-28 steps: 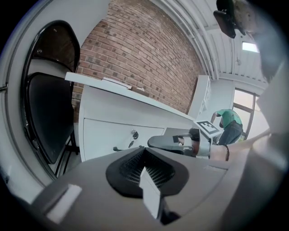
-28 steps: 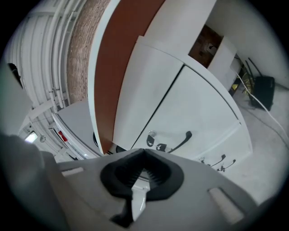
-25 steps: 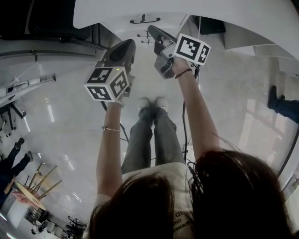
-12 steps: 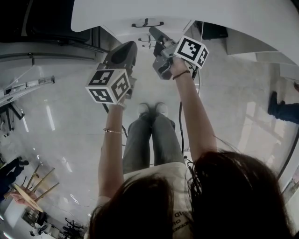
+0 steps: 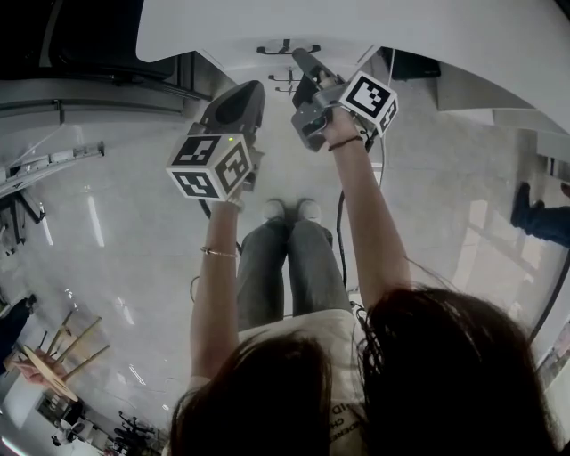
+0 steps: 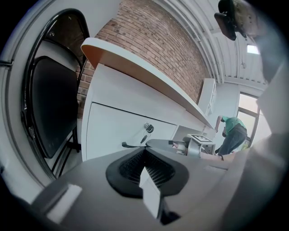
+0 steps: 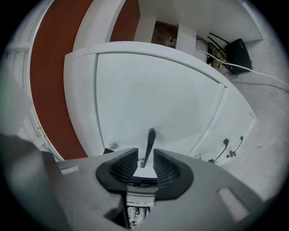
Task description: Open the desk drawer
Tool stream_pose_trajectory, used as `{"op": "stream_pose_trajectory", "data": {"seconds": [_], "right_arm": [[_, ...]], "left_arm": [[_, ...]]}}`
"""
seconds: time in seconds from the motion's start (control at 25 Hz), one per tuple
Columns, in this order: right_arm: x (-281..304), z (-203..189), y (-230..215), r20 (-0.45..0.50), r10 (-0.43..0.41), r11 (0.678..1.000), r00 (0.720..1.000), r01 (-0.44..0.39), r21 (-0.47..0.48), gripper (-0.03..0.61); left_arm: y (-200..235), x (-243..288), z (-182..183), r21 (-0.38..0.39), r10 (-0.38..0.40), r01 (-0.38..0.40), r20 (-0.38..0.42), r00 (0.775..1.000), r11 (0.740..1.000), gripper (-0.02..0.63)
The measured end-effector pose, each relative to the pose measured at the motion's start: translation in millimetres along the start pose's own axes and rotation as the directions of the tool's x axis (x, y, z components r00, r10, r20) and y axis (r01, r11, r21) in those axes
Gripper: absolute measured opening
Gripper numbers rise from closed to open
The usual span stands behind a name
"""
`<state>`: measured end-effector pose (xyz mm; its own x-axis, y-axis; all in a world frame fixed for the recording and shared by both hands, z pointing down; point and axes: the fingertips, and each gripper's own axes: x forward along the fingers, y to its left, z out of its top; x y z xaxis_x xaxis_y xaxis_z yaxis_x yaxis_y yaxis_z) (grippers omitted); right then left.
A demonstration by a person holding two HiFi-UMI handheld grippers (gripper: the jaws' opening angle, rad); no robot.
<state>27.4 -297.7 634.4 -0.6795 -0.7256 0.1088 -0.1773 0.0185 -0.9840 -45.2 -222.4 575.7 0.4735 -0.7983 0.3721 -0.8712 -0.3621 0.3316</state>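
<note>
— Status of the right gripper (image 7: 145,163) at the drawer handle (image 7: 149,145)?
— Its jaws stand a narrow way apart, and the handle's dark bar shows upright in the gap between them. A sliver of white front shows on either side of the bar, so nothing is pinched.
— And the drawer?
— The desk drawer (image 7: 149,94) is the white front right behind the handle, under the desk top (image 5: 356,22). It looks shut. Its lock (image 7: 111,145) sits near the handle, with a key in it.
— Left gripper (image 6: 145,152)?
— Jaws pressed together, with nothing between them. In the head view it hangs short of the handle, below and to the left of it. From its own camera the handle lies straight ahead, with the right gripper's nose beside it.
— Anything else round the handle?
— Two smaller handles (image 7: 231,143) sit on the next panel, off to one side of it. A black chair (image 6: 49,103) stands well apart on the other side.
</note>
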Motion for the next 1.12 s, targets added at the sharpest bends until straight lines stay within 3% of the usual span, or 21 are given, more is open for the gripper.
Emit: {"op": "stream_pose_trajectory", "data": {"seconds": [0.56, 0.76, 0.8, 1.12], "right_arm": [[4.6, 10.0, -6.5, 0.056, 0.031, 0.995, 0.998, -0.036, 0.094, 0.090], [2.7, 11.8, -5.5, 0.081, 0.037, 0.994, 0.996, -0.045, 0.100, 0.067], [2.0, 12.4, -7.2, 0.088, 0.035, 0.994, 0.995, -0.044, 0.104, 0.038], [0.5, 13.4, -7.9, 0.116, 0.038, 0.991, 0.993, -0.053, 0.124, 0.034]], "left_arm": [[-0.1, -0.7, -8.2, -0.019, 0.017, -0.017, 0.004, 1.000, 1.000, -0.002], [-3.5, 0.7, -7.0, -0.020, 0.020, -0.020, 0.004, 1.000, 1.000, -0.002], [-4.4, 1.0, -7.4, -0.021, 0.020, -0.019, 0.003, 1.000, 1.000, -0.002], [-5.3, -3.5, -10.2, -0.029, 0.026, -0.026, 0.000, 1.000, 0.999, -0.002]]}}
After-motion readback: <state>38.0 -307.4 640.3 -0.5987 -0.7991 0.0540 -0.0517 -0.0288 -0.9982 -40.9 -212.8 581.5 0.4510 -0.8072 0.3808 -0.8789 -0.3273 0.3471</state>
